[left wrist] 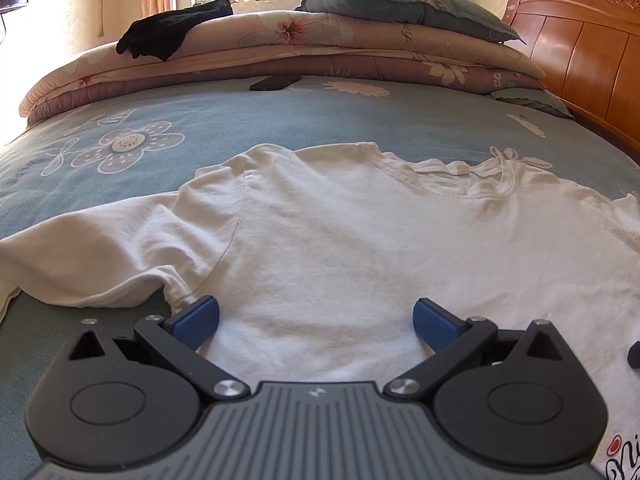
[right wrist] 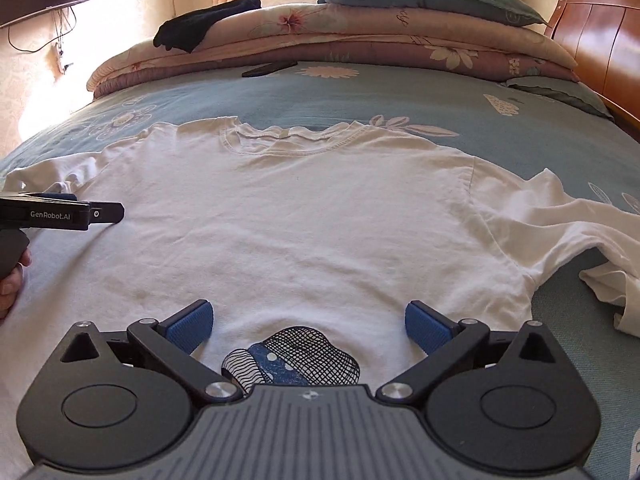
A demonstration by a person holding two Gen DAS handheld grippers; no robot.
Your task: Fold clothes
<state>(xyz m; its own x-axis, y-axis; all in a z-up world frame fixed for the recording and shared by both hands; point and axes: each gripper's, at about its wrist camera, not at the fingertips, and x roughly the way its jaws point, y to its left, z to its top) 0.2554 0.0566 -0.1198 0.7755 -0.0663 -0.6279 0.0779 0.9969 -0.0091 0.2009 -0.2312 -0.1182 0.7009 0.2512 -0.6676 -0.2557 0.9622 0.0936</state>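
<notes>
A white T-shirt (left wrist: 360, 232) lies spread face up on the bed, collar toward the pillows, both sleeves out to the sides. My left gripper (left wrist: 316, 322) hovers over its left side near the armpit, blue pads wide apart, nothing between them. In the right wrist view the same T-shirt (right wrist: 300, 216) fills the middle, with a printed black and blue picture (right wrist: 296, 356) low on its chest. My right gripper (right wrist: 308, 322) stands open just above that print, empty. The left gripper (right wrist: 108, 213) shows from the side at the left edge, held by a hand (right wrist: 10, 280).
The bed has a blue flowered sheet (left wrist: 224, 120). Folded quilts (left wrist: 320, 48) and a grey-blue pillow (left wrist: 404, 0) are stacked at the far side, with a black garment (left wrist: 168, 34) on them. A dark phone (left wrist: 276, 81) lies by the quilts. A wooden headboard (left wrist: 580, 48) stands at the right.
</notes>
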